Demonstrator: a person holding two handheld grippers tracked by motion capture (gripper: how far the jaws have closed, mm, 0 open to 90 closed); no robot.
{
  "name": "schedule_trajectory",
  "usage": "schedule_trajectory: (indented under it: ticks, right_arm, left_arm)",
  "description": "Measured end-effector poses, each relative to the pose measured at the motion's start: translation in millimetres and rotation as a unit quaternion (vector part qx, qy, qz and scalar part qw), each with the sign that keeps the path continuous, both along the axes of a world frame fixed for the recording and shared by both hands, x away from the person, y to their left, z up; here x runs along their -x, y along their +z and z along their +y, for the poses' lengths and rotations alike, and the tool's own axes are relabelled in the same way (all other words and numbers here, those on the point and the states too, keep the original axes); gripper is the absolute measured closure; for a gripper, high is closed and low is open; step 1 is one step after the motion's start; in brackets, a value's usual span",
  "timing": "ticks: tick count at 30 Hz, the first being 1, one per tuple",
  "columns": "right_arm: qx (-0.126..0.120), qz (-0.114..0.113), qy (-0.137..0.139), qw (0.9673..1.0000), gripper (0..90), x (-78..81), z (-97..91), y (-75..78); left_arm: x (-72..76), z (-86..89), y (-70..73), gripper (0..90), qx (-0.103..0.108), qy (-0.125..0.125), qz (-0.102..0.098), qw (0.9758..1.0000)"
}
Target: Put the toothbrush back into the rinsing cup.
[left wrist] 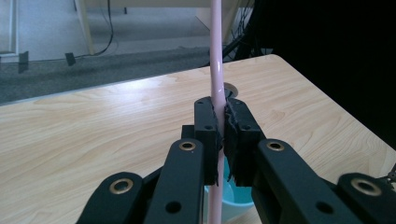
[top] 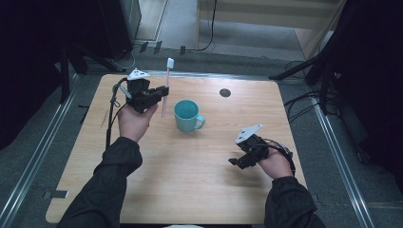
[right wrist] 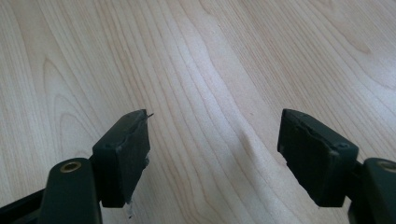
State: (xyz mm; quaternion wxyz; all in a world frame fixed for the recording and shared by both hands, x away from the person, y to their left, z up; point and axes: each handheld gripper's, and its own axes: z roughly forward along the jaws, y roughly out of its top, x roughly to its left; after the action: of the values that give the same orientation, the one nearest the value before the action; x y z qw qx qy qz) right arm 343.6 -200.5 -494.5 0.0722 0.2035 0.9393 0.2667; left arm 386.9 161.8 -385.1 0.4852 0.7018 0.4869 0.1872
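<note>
Above the far left part of the wooden table [top: 190,190], the left gripper [top: 164,91] is clenched on a pink toothbrush [top: 166,88], its jaws pinching the handle partway along while the white head points up and away from the person. In the left gripper view the pads [left wrist: 208,135] press the thin handle [left wrist: 216,70] from both sides, and the teal mug [left wrist: 233,200] shows just below and behind them.

Judging from this, the step in hand is bringing the toothbrush to the mug [top: 188,115] to stand it inside. To do it well, the lower end of the handle should come over the open mouth of the mug before any lowering, with the brush kept close to upright so the tip clears the rim instead of knocking it. The grip should let go only once the handle rests inside; a slim, smooth handle can swivel between the pads.

At present the brush hangs just left of the mug, apart from it. Well apart on the right, the right gripper [top: 233,162] sits released near the table, its jaws spread wide over bare wood with nothing between them.
</note>
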Motion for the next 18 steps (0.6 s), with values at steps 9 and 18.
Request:
schedule_trajectory:
  ticks: [9,18]
  right_arm:
    - [0.0,0.0,-0.009,1.0,25.1,3.0,-6.2,0.6]
    - [-0.001,0.001,-0.017,0.9999,25.1,7.8,-13.6,-1.0]
  left_arm:
    - [-19.0,-20.6,10.5,84.2,0.009,-0.014,-0.003,0.9999]
    - [-34.2,-45.8,6.7,84.2,0.008,-0.027,-0.007,0.9996]
